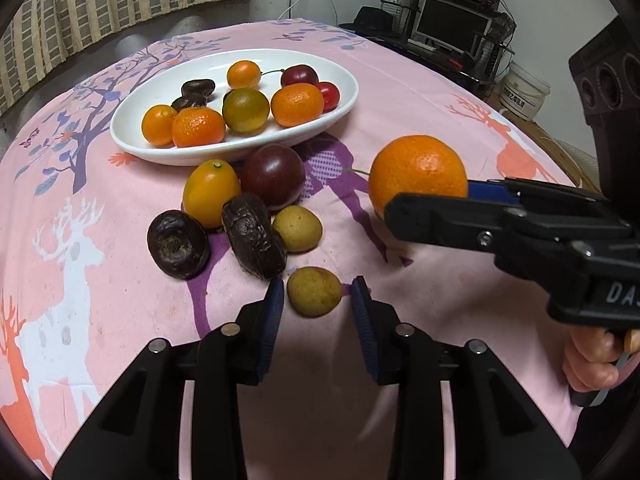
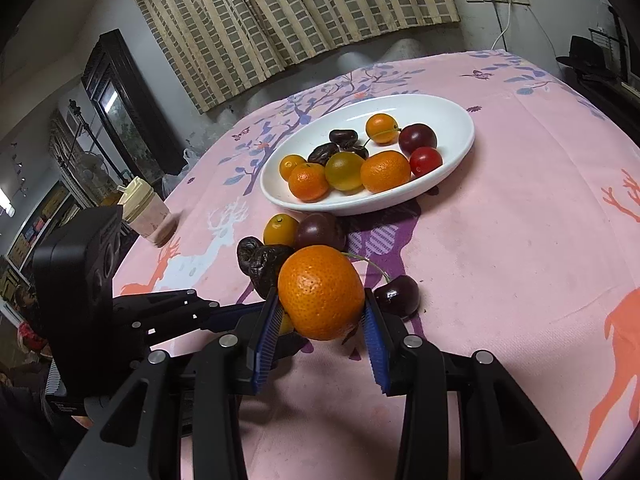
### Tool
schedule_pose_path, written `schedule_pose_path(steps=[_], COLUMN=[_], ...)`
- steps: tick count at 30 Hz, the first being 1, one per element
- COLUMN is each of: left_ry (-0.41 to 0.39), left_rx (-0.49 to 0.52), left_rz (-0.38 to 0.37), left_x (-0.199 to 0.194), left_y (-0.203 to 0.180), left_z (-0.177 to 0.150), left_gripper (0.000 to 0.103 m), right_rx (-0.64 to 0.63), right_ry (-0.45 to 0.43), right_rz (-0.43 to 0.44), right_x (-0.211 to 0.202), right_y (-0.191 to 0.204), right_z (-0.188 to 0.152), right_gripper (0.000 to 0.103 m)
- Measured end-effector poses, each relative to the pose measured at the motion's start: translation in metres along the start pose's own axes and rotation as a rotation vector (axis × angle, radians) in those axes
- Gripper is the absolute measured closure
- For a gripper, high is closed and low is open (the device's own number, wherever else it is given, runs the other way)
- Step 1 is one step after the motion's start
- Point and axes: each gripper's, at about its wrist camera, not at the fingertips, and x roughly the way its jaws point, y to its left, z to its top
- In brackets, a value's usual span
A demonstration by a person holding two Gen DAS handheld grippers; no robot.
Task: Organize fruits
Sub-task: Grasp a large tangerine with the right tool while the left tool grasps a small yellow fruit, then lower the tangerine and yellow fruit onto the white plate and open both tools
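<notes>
My right gripper (image 2: pixel 320 312) is shut on an orange mandarin (image 2: pixel 320 298), held just above the pink cloth; it also shows in the left wrist view (image 1: pixel 418 174). My left gripper (image 1: pixel 318 296) is open, its blue pads on either side of a small yellow-green fruit (image 1: pixel 314 291) without touching it. A white oval plate (image 1: pixel 132 136) holds several fruits. In front of it lie a yellow kumquat (image 1: pixel 210 192), a dark plum (image 1: pixel 272 174), two wrinkled dark fruits (image 1: pixel 178 244) and another yellow-green fruit (image 1: pixel 297 228). A dark cherry (image 2: pixel 396 296) lies beside the mandarin.
The table wears a pink cloth with deer prints (image 1: pixel 440 300). A lidded cup (image 2: pixel 146 208) stands near the table's left edge in the right wrist view. A monitor shelf (image 1: pixel 452 28) and a white bucket (image 1: pixel 524 90) stand beyond the table.
</notes>
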Motion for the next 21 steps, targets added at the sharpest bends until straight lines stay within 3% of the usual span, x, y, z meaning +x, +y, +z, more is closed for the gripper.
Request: schedule_pose_path(steps=[4, 10, 13, 17, 21], left_ry=[0.001, -0.002, -0.048, -0.144, -0.192], left_rx=[-0.004, -0.024, -0.004, 0.021, -0.043], left_rz=[0.013, -0.029, -0.070, -0.054, -0.023], left_x=[0.000, -0.009, -0.026, -0.050, -0.044], left_y=[0.001, 0.007, 0.010, 0.029, 0.060], left_z=[0.000, -0.005, -0.005, 0.020, 0.066], left_gripper=[0.076, 0.076, 0.076, 0.076, 0.076], right_rx=[0.006, 0.014, 0.008, -0.020, -0.030], right_ry=[-0.002, -0.002, 0.002, -0.009, -0.065], right_rz=[-0.003, -0.006, 0.007, -0.009, -0.045], right_x=[-0.001, 0.000, 0.000, 0.002, 0.012], right_y=[-0.003, -0.005, -0.004, 0.001, -0.002], right_z=[0.000, 0.000, 0.003, 0.025, 0.067], right_gripper=[0.063, 0.063, 0.063, 0.063, 0.063])
